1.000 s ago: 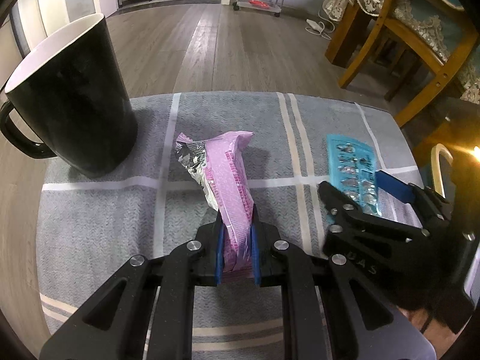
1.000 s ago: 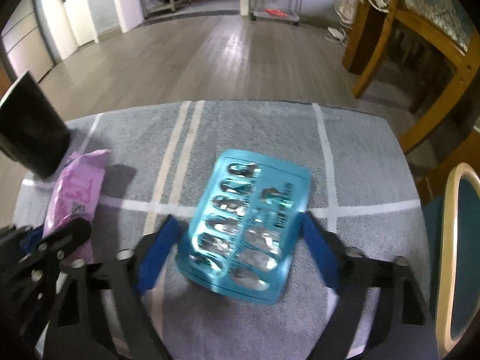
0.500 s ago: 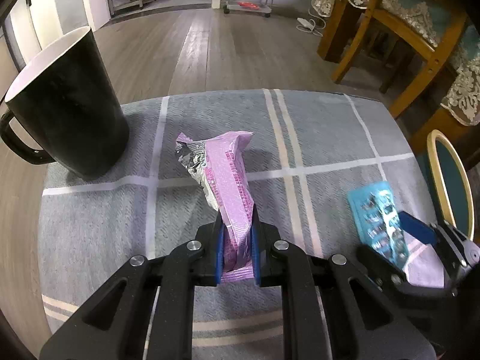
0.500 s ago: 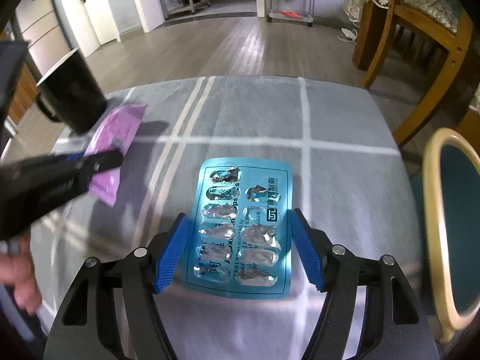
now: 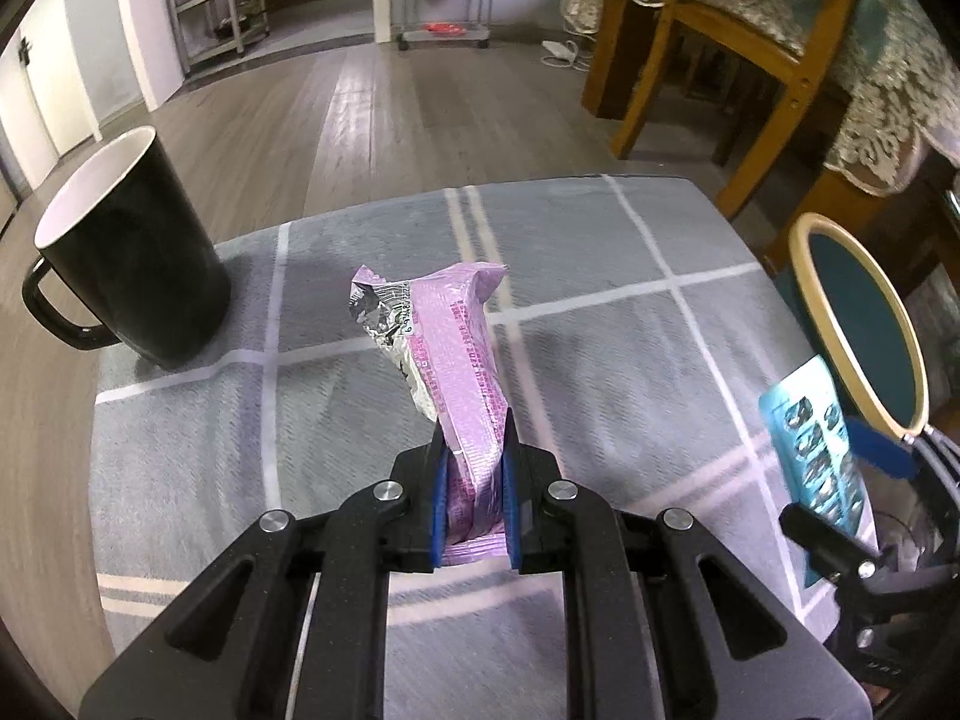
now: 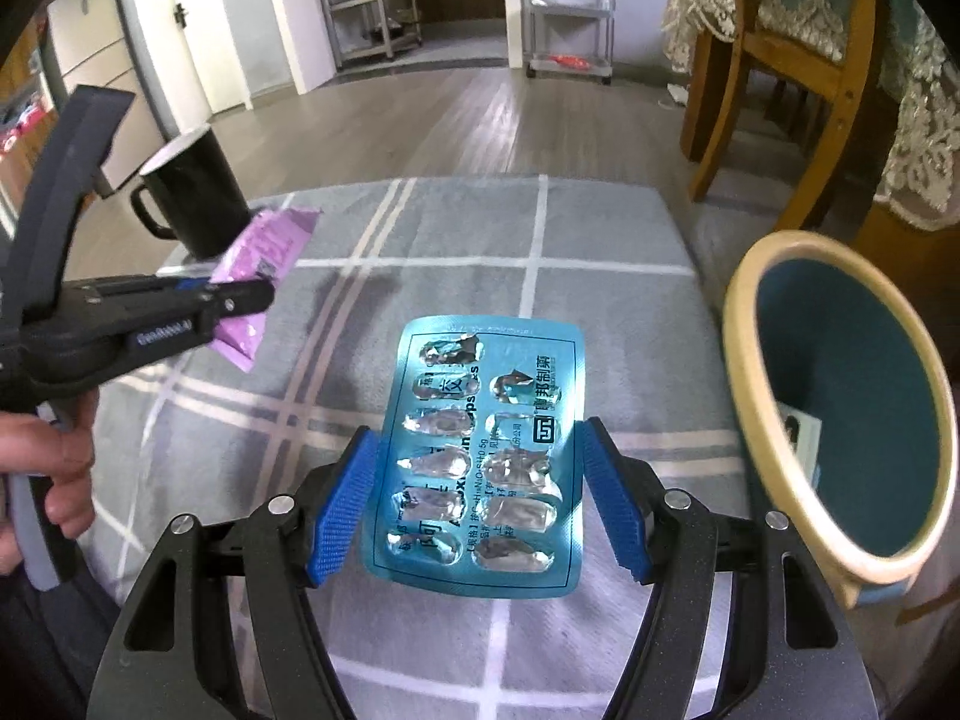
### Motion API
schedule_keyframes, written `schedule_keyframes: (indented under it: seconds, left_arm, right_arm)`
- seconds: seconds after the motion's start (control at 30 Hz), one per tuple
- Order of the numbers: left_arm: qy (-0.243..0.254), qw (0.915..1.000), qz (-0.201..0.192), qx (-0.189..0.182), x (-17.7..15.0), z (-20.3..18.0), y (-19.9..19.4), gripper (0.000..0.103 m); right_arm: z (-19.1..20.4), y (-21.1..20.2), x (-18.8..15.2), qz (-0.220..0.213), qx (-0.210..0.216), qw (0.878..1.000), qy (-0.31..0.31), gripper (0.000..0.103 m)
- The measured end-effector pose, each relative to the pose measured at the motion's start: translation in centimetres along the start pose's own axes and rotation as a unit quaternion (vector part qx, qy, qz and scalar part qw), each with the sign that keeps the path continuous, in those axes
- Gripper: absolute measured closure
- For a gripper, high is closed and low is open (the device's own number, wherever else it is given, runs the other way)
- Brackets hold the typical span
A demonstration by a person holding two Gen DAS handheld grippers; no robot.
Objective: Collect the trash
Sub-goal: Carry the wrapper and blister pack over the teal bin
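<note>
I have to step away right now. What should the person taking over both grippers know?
Left gripper: shut on the pink wrapper, held above the grey checked cloth.
Right gripper: shut on the blue blister pack, beside the bin.
Bin: off the table's right edge, with a small card inside.
Black mug: standing at the cloth's far left.
Done: both pieces picked up.
Left: drop both in the bin.

Grey wood-plank floor [image 5: 384, 102] runs toward 12 o'clock, where metal shelf racks [image 6: 567, 6] stand against pale walls [image 5: 144, 30]. At 2 o'clock wooden chairs [image 5: 708, 42] sit by a lace-edged cloth [image 5: 882, 96]. At 10 o'clock are white cabinet doors [image 6: 96, 78]. Light glares off the planks.
</note>
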State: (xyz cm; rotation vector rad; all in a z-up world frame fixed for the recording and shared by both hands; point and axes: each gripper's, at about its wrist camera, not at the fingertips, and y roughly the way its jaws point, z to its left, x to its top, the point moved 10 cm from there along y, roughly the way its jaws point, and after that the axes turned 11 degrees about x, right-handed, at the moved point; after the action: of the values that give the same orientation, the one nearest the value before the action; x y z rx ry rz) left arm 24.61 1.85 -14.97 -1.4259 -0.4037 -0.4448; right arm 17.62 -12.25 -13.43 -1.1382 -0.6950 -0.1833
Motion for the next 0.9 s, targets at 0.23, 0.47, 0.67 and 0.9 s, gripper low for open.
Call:
schedule_keyframes:
  seconds: [0.23,0.47,0.67,0.9]
  left_arm:
    - [0.026,0.9991,-0.019,-0.028,-0.8,-2.0,-1.8,0.090]
    - [0.043,0.9975,-0.032,-0.046,-1.1,-3.8,-3.0,0.090]
    - [0.049,0.9966,-0.031,-0.059,-1.1,-5.3,-3.4,0.090]
    - [0.065,0.9942,-0.037,-0.077,-0.5,-7.9,-4.4,0.090]
  right_arm:
    - [-0.6,-3.0,0.4,-0.032,0.001,0.999,0.001,0.033]
    - [-3.0,-6.0,0.3,-0.056,-0.014,0.998,0.012,0.033]
    - [-5.0,-8.3,0.2,-0.072,-0.025,0.997,0.022,0.033]
    - [-7.8,-10.6,0.4,-0.093,-0.049,0.994,0.037,0.033]
